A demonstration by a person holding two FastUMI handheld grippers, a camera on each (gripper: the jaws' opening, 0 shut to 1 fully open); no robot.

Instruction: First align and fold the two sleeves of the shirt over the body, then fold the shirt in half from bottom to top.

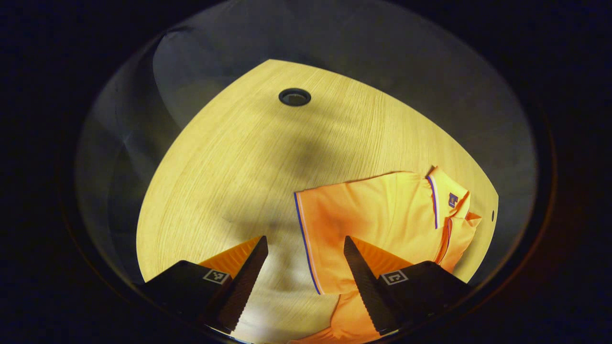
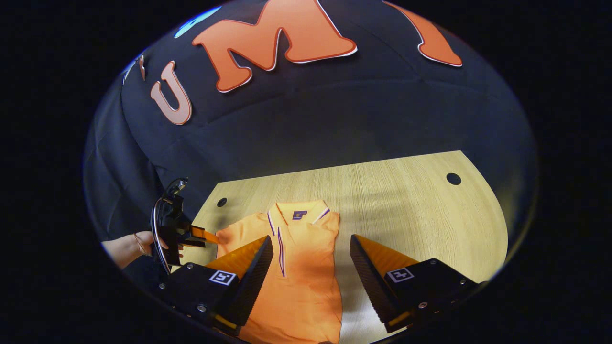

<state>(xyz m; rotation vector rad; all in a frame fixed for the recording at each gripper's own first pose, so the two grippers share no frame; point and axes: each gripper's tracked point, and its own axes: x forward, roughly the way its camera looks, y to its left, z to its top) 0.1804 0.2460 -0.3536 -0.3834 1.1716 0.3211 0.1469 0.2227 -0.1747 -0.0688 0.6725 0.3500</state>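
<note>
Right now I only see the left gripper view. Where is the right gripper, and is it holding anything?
Observer: The right gripper is open and holds nothing; one finger is over the shirt, the other over bare table.
Operator: Is the shirt's far side folded in?
Observer: That side is a straight edge with no sleeve sticking out.
Operator: How does my gripper look from there?
Observer: The left gripper points at the spread sleeve; contact is unclear.

Just a light wood-grain worktop [image 1: 229, 157] here, with a round black-rimmed cable hole [image 1: 294, 97] near its far edge. There are two more small dark holes [image 2: 453, 178] toward the back, and black cloth [image 2: 334, 119] hangs behind it.
</note>
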